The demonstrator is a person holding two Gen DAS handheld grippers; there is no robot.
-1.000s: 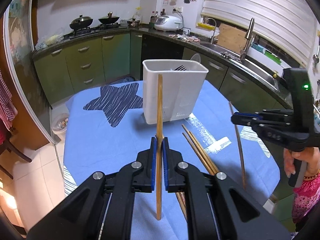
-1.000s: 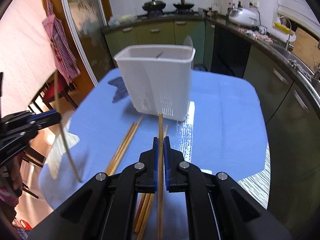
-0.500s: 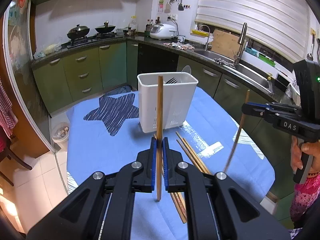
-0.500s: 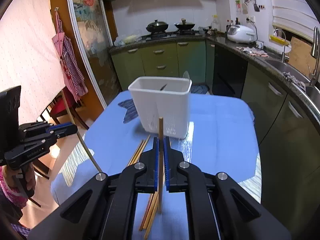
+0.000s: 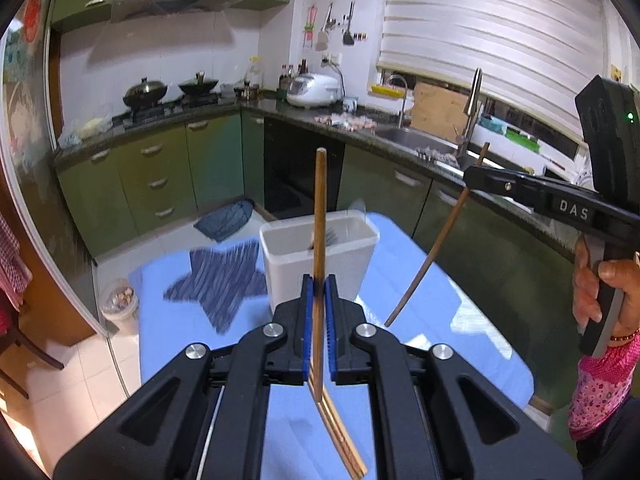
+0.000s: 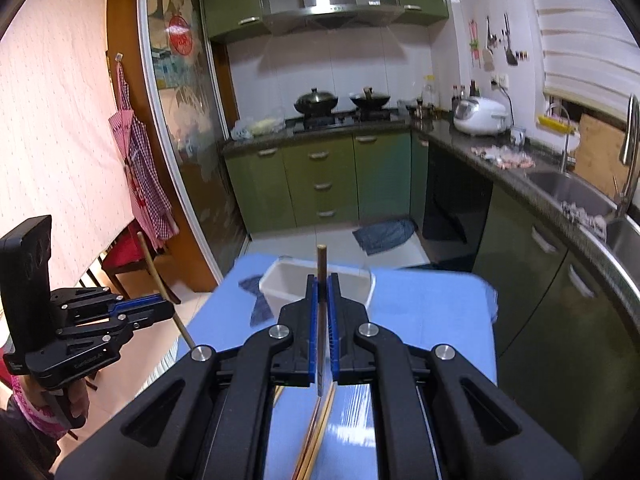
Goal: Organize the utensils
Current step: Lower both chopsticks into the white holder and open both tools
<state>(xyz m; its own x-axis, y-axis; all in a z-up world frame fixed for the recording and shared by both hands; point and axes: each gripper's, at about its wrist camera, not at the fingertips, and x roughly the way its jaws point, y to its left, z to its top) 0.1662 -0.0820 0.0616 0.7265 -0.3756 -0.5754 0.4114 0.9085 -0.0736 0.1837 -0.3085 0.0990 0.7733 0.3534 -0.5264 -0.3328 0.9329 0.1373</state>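
Observation:
My left gripper (image 5: 319,280) is shut on a wooden chopstick (image 5: 320,208) held upright, high above the blue table. My right gripper (image 6: 321,280) is shut on a darker chopstick (image 6: 321,272), also upright. The right gripper shows in the left wrist view (image 5: 474,172) with its chopstick (image 5: 432,256) slanting down. The left gripper shows in the right wrist view (image 6: 160,304). A white utensil holder (image 5: 320,256) stands on the table below and ahead, with a fork inside. Several chopsticks (image 5: 340,436) lie on the table near me.
The table has a blue cloth (image 5: 420,320) with a dark star pattern (image 5: 224,280). Green kitchen cabinets (image 5: 160,184), a stove with pots and a sink counter (image 5: 420,140) surround it. A red chair (image 6: 124,256) stands at the left.
Both grippers have risen well above the table with their chopsticks still gripped. The holder now looks smaller and lower in both views.

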